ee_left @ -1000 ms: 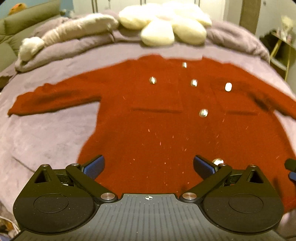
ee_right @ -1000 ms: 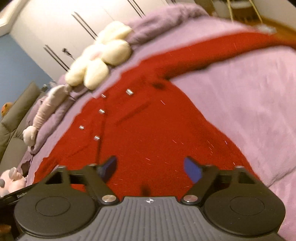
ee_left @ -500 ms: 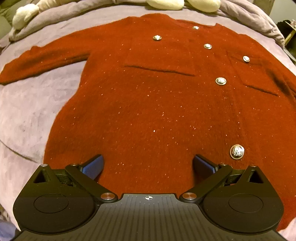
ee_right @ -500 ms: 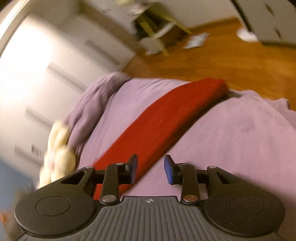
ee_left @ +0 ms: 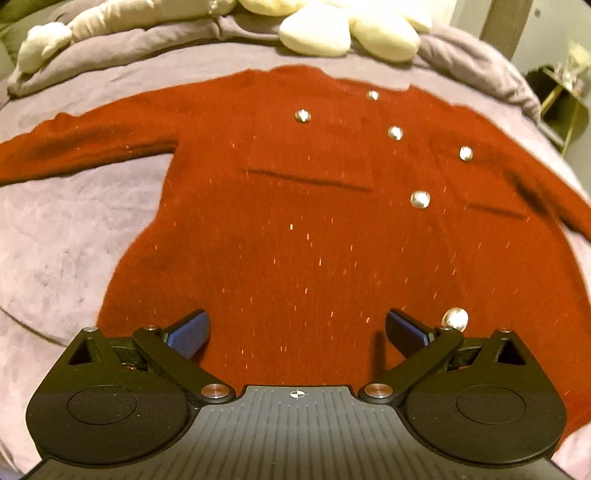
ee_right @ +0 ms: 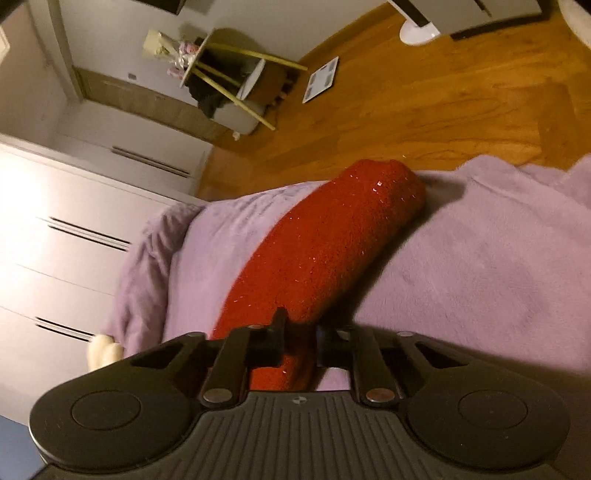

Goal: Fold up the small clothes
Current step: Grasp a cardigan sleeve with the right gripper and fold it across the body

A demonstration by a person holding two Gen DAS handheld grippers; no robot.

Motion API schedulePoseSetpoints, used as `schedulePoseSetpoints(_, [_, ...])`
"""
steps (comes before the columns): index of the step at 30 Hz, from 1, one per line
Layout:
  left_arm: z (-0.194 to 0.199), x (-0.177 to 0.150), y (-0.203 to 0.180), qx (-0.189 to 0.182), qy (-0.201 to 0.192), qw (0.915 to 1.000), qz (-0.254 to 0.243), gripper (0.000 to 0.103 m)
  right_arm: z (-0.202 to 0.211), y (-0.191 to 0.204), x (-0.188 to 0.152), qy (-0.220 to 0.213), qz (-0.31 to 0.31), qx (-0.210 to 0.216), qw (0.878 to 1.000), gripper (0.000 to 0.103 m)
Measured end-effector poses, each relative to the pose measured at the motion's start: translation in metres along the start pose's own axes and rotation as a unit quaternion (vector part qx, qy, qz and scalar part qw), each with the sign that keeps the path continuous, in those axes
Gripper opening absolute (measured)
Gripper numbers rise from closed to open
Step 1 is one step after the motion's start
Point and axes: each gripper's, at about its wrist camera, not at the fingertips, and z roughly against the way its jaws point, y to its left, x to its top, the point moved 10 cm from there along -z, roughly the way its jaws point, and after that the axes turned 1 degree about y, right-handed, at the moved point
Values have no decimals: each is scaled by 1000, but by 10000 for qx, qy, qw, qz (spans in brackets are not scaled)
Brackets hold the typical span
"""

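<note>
A red cardigan [ee_left: 303,229] with silver buttons lies spread flat, front up, on a lilac bed cover [ee_left: 66,236]. Both sleeves are stretched out sideways. My left gripper [ee_left: 295,332] is open and empty, hovering over the cardigan's lower hem. In the right wrist view the cardigan's right sleeve [ee_right: 325,251] runs toward the bed edge. My right gripper [ee_right: 301,347] is nearly closed around that sleeve, with red knit between the fingers.
Cream flower-shaped cushions [ee_left: 347,29] and a plush toy [ee_left: 40,44] lie at the head of the bed. Past the bed edge are wooden floor [ee_right: 424,107], a small side table [ee_right: 221,70] and white wardrobe doors [ee_right: 74,229].
My right gripper swung from the cardigan's body to the right sleeve and narrowed its fingers around it. My left gripper dipped toward the cardigan, then pulled back over the hem, still open.
</note>
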Motion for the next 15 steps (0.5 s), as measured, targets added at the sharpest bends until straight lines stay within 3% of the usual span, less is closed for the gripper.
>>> schedulePoseSetpoints(2, [6,9,3,-127,-94,9998,133,102,-2,23,1,-141,554,-276,9980,11])
schedulePoseSetpoints(4, [12,18,4,-293,-192,9992,215,93,3,64,-5,-434,1624,-490,9845,10])
schedulePoseSetpoints(7, [15,38,0,-574,-345,9974,273,90,19,151,-64,-522,3467,14,9365,10])
schedulePoseSetpoints(8, [16,46,-3,-679,-417,9965,261,90,26,181,-99,-395,4043,341,9132,10])
schedulePoseSetpoints(11, [17,73,-21,-1129,-578,9918,136,89,41,234,-210,255,5228,1266,8426,11])
schedulePoseSetpoints(13, [15,89,-34,-1389,-681,9879,76,91,40,242,-273,814,5701,1497,8037,14])
schedulePoseSetpoints(14, [12,99,-43,-1596,-695,9847,49,91,39,239,-299,1133,5819,1566,7900,14])
schedulePoseSetpoints(15, [7,106,-49,-1744,-666,9824,86,92,37,234,-315,1314,5789,1562,7894,16])
